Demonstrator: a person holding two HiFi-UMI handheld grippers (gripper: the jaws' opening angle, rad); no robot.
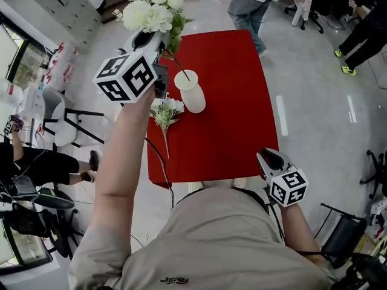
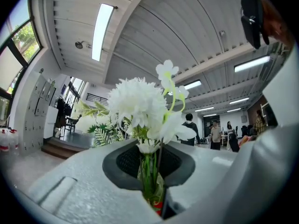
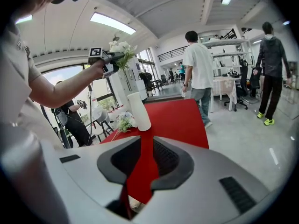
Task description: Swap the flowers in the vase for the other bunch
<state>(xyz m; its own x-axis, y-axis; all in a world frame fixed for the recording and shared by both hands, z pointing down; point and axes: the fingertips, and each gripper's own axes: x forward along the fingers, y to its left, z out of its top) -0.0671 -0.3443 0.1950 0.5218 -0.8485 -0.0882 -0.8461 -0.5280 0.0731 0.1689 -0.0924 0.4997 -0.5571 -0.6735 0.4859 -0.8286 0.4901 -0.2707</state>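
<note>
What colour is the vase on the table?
The vase is white, clearest in the head view.

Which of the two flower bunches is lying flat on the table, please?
The smaller bunch beside the white vase, on the red table. The bigger white bunch is held up in the left claw.

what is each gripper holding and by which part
The left gripper grips the white flower bunch by its green stems, just under the blooms. The right gripper holds nothing; its jaws stand apart.
</note>
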